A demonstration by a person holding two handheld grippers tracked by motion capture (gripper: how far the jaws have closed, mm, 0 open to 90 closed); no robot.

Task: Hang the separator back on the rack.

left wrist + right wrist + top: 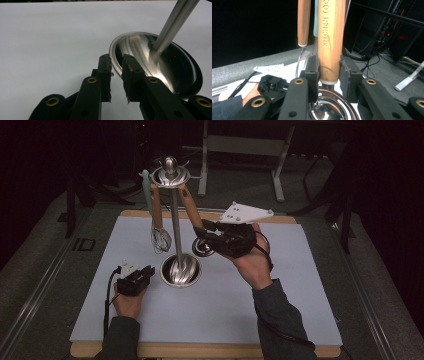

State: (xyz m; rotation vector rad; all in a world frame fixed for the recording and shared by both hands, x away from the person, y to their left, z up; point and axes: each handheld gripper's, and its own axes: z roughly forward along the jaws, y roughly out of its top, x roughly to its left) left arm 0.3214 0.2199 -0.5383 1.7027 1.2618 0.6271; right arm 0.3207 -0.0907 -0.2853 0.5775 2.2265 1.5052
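A steel utensil stand rises on a pole (pixel 176 220) from a round base (pixel 181 270) to a hook ring (pixel 170 172). A wooden-handled whisk (pixel 160 239) and a mint-green handle (pixel 146 190) hang from the ring. My right gripper (pixel 205 232) is shut on the wooden handle (pixel 329 37) of a steel spoon (pixel 202 247), just above its shiny head (pixel 329 110). The handle leans up toward the ring. My left gripper (pixel 116 62) lies low on the mat with its pads apart. The base's rim (pixel 112 50) stands in the gap between them.
A white mat (pixel 150 320) covers a wooden table (pixel 200 351). A grey metal frame (pixel 240 145) stands on the floor behind. In the right gripper view the left hand and its gripper (pixel 272 83) sit beyond the whisk handle (pixel 303 22).
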